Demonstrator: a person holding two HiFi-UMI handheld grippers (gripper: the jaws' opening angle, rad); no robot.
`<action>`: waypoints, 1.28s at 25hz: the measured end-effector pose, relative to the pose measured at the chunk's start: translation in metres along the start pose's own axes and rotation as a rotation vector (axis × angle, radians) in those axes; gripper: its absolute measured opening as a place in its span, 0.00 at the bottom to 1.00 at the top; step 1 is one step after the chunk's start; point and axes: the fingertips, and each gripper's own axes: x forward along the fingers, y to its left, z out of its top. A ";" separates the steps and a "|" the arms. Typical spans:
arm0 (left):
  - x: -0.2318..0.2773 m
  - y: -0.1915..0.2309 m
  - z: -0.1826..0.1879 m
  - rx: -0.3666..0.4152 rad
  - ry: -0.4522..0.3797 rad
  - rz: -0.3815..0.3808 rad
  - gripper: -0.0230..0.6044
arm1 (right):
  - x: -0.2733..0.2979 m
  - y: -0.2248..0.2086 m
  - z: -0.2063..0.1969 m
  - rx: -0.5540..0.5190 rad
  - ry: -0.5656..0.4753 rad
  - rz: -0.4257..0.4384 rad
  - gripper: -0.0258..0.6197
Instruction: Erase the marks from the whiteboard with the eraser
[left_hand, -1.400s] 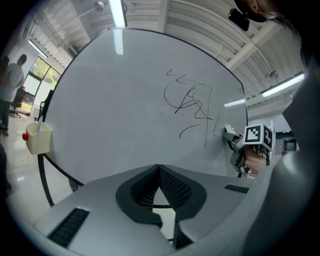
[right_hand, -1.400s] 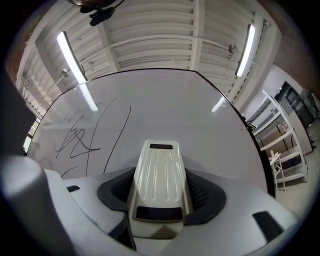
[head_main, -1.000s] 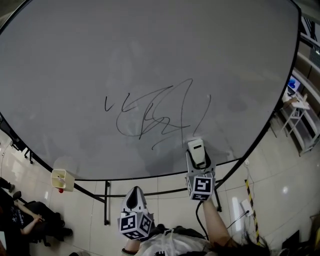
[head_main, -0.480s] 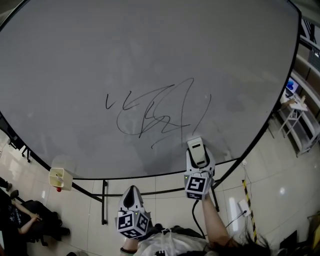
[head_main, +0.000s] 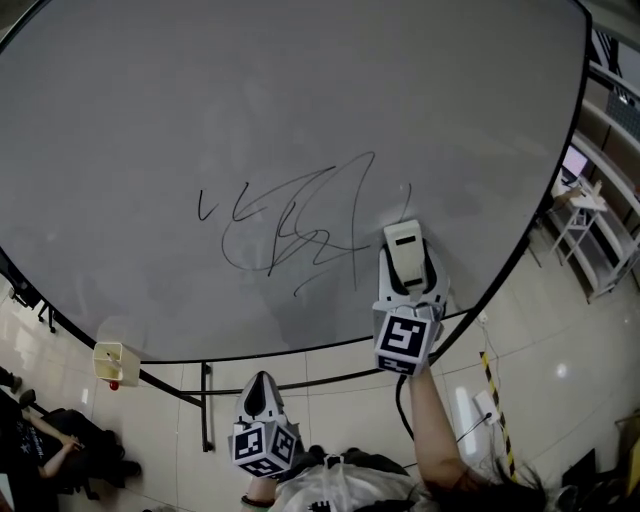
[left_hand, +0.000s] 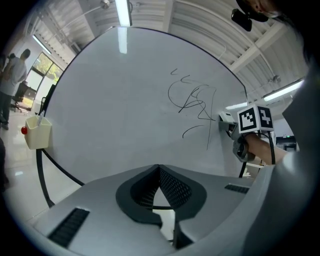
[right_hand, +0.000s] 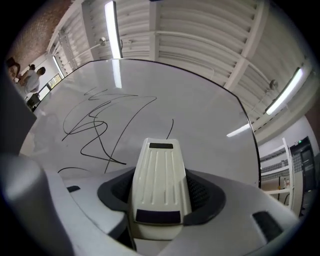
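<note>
A large grey whiteboard (head_main: 300, 90) fills the head view, with black scribbled marks (head_main: 285, 225) near its lower middle. My right gripper (head_main: 405, 265) is shut on a white ribbed eraser (head_main: 404, 248), which lies against the board just right of the scribble, over the lower end of the rightmost stroke. In the right gripper view the eraser (right_hand: 159, 180) sits between the jaws with the marks (right_hand: 95, 125) up and to the left. My left gripper (head_main: 262, 395) hangs below the board's lower edge, shut with nothing in it (left_hand: 159, 172).
A pale yellow box (head_main: 108, 362) hangs at the board's lower left edge. Black stand legs (head_main: 205, 400) cross the tiled floor below the board. White shelving (head_main: 590, 230) stands at the right, and a person (head_main: 40, 445) sits at the bottom left.
My right gripper has moved up with the eraser from the board's lower edge onto the rightmost stroke, whose lower part no longer shows. The left gripper has hardly moved.
</note>
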 end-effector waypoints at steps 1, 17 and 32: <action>0.001 -0.001 0.000 0.001 0.002 -0.004 0.03 | -0.002 0.003 -0.007 0.020 0.010 0.002 0.47; 0.014 -0.005 0.003 -0.005 0.001 -0.029 0.03 | 0.019 -0.027 0.052 0.276 0.084 0.136 0.47; 0.028 -0.007 0.001 -0.006 0.011 -0.051 0.03 | 0.011 -0.039 0.048 0.224 0.046 0.075 0.47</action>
